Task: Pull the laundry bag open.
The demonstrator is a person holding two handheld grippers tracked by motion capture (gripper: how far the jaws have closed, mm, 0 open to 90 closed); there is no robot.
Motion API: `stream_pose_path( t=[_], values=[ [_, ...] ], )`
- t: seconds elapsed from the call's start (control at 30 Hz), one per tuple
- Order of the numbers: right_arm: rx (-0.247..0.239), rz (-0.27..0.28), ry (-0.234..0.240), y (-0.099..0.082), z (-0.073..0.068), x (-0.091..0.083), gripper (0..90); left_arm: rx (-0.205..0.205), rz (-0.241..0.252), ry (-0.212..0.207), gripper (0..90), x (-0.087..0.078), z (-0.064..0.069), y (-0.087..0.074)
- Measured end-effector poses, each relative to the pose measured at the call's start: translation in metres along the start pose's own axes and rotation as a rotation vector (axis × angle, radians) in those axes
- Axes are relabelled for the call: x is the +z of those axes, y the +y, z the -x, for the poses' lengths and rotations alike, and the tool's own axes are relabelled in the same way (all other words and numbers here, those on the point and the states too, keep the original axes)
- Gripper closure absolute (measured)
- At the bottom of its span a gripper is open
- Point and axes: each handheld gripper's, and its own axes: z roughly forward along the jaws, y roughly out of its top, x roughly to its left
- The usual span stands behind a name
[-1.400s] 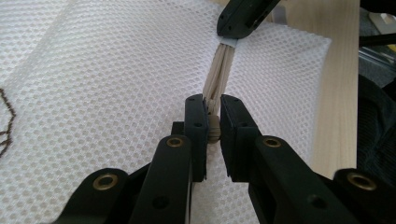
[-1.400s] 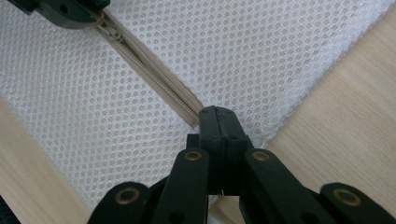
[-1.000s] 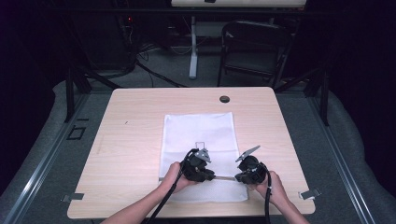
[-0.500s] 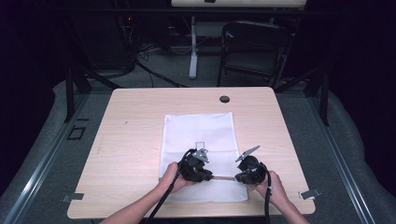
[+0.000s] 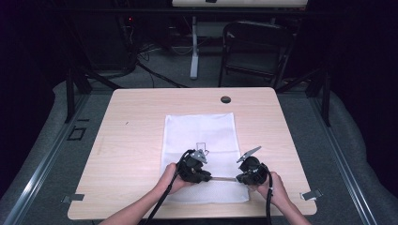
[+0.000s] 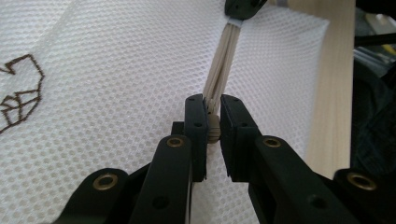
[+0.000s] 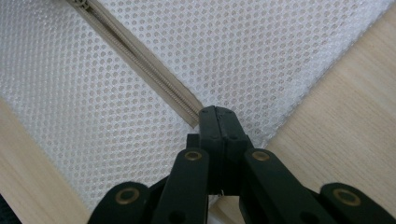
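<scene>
A white mesh bag (image 5: 202,136) with a small brown logo lies flat on the wooden table (image 5: 131,131). A beige zipper (image 5: 223,178) runs across its near end. My left gripper (image 5: 208,176) is shut on the zipper pull (image 6: 213,127), whose beige tab sits pinched between the black pads. In the left gripper view my left gripper (image 6: 212,105) points along the zipper (image 6: 224,60) toward the other gripper. My right gripper (image 5: 239,178) is shut at the zipper's far end (image 7: 194,116), near the bag's corner. In the right gripper view my right gripper (image 7: 217,114) has its jaws pressed together on that end.
A black round grommet (image 5: 225,99) sits in the table's far edge. A dark chair (image 5: 256,47) and a white stand (image 5: 194,47) are on the floor behind. Bare wood lies left and right of the bag.
</scene>
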Motion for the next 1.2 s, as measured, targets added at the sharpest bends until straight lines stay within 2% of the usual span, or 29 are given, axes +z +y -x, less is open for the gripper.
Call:
stream_pose_path(
  t=[0.03, 0.23, 0.3, 0.37, 0.73, 0.87, 0.9, 0.93, 1.0, 1.07, 1.17, 1.2],
  values=[
    [0.001, -0.001, -0.001, 0.0, 0.0, 0.0, 90.0, -0.002, 0.006, -0.009, 81.8, 0.0, -0.001, -0.001],
    [-0.001, -0.005, 0.002, 0.0, 0.0, 0.0, 90.0, 0.005, -0.015, 0.006, 81.8, -0.002, -0.003, -0.005],
    [0.0, -0.005, 0.002, 0.0, 0.0, 0.0, 90.0, -0.009, 0.001, -0.011, 81.8, -0.002, -0.004, -0.006],
    [0.002, -0.003, 0.0, 0.0, 0.0, 0.0, 90.0, 0.003, -0.016, -0.001, 81.8, -0.002, -0.003, -0.005],
    [0.007, -0.009, 0.003, 0.0, 0.0, 0.0, 90.0, -0.014, -0.03, -0.003, 81.7, -0.003, -0.006, -0.014],
    [0.009, 0.007, 0.034, -0.001, 0.004, 0.0, 90.0, -0.012, -0.03, -0.023, 81.5, 0.001, -0.007, -0.014],
    [0.013, 0.011, 0.041, -0.001, 0.004, 0.0, 90.0, -0.011, -0.042, -0.015, 81.5, 0.001, -0.007, -0.014],
    [0.028, 0.021, 0.043, -0.001, 0.004, 0.0, 90.0, -0.014, -0.033, -0.03, 81.5, 0.003, -0.008, -0.014],
    [0.02, 0.036, 0.033, 0.0, 0.002, -0.001, 90.0, -0.009, -0.035, -0.023, 81.5, 0.003, -0.008, -0.013],
    [-0.008, 0.057, 0.036, 0.002, -0.002, -0.001, 90.0, -0.009, -0.039, -0.024, 81.5, 0.004, -0.007, -0.013],
    [-0.044, 0.033, 0.0, 0.004, -0.008, 0.003, 90.0, -0.003, -0.041, -0.025, 81.5, 0.005, -0.007, -0.013],
    [-0.047, 0.044, 0.0, 0.004, -0.01, 0.005, 90.0, 0.0, -0.039, -0.026, 81.5, 0.005, -0.006, -0.013]
  ],
)
